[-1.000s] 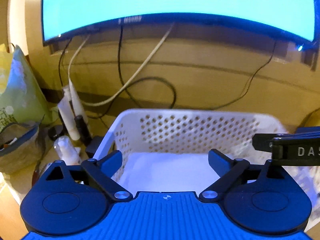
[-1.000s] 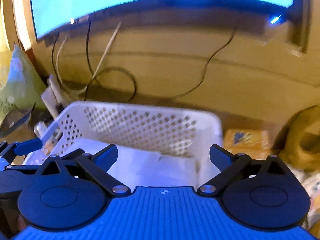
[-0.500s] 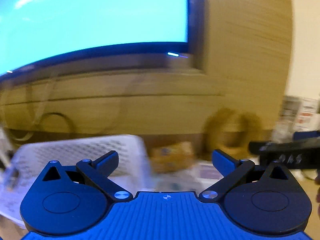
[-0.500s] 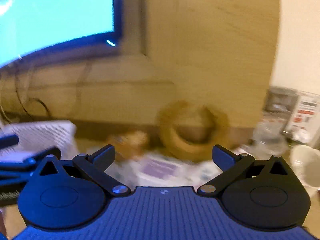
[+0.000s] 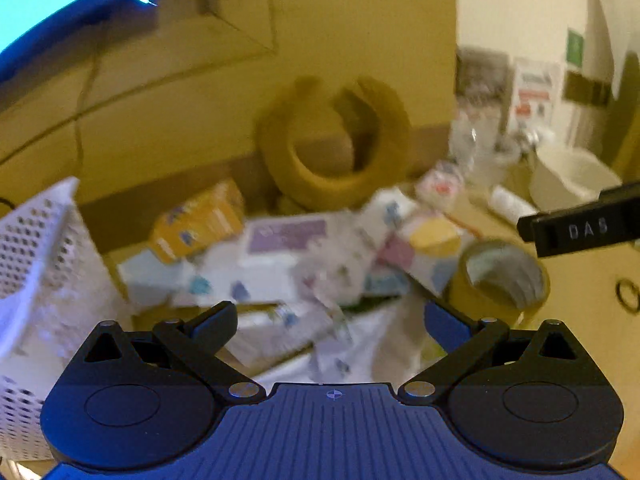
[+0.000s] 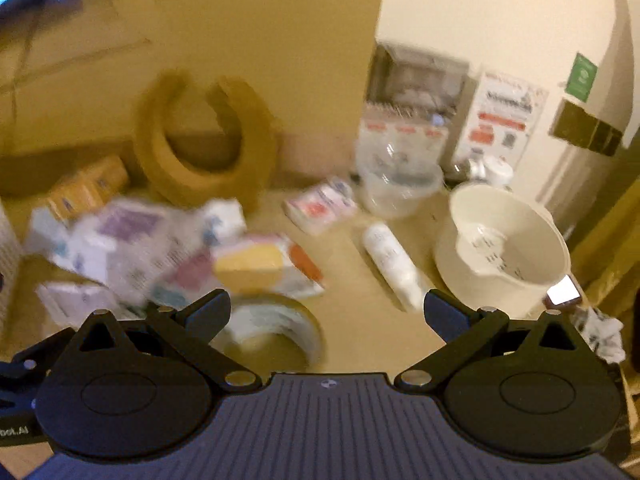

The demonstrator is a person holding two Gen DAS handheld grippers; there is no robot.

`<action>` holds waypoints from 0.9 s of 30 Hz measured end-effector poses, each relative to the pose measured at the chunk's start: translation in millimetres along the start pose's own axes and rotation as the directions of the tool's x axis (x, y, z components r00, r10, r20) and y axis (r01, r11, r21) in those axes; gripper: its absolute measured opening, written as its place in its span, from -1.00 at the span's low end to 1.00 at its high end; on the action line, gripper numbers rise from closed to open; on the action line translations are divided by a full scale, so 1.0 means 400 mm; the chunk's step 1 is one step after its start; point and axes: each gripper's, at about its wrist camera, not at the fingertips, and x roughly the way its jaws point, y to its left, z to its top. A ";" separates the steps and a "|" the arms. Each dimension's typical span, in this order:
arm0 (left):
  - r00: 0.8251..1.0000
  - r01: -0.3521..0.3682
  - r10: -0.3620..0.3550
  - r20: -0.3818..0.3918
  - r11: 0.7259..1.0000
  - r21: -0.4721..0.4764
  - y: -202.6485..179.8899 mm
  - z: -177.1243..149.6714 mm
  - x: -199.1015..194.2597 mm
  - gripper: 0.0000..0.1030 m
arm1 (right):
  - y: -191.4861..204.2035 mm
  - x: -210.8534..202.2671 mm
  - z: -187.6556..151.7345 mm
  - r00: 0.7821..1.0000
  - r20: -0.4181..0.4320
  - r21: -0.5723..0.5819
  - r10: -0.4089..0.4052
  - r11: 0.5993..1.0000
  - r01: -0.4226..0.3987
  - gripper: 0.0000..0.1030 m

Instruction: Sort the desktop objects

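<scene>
My left gripper [image 5: 330, 318] is open and empty above a blurred pile of paper packets and boxes [image 5: 288, 256]. The white perforated basket [image 5: 36, 264] stands at its left. A roll of tape [image 5: 500, 280] lies to its right; it also shows in the right wrist view [image 6: 272, 332]. My right gripper [image 6: 326, 312] is open and empty, just above and behind that tape roll. A white tube bottle [image 6: 394, 264] lies on the desk ahead of it, beside the same pile of packets [image 6: 168, 248].
A big brown cardboard ring [image 6: 204, 140] leans on the wall. A cream measuring bowl [image 6: 500, 244] and a clear plastic container [image 6: 400, 184] stand at the right. An orange box [image 5: 196, 224] lies near the basket. A crumpled tissue [image 6: 604, 336] lies at far right.
Both grippers have swung right, away from over the white basket and the monitor, to the cluttered pile and the tape roll. Both stay open and empty.
</scene>
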 end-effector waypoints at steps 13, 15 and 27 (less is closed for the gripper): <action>0.992 0.055 -0.041 -0.121 0.992 0.116 -0.103 -0.056 0.124 1.00 | -0.034 0.143 -0.047 0.984 -0.169 -0.080 -0.062 0.996 0.049 0.85; 0.990 0.059 -0.043 -0.138 0.991 0.118 -0.107 -0.062 0.137 1.00 | -0.028 0.161 -0.045 0.982 -0.181 -0.082 -0.045 0.996 0.031 0.83; 0.993 0.017 0.006 -0.118 0.981 0.196 -0.134 -0.073 0.183 0.82 | -0.031 0.243 -0.042 0.964 -0.256 0.016 0.078 0.997 -0.076 0.23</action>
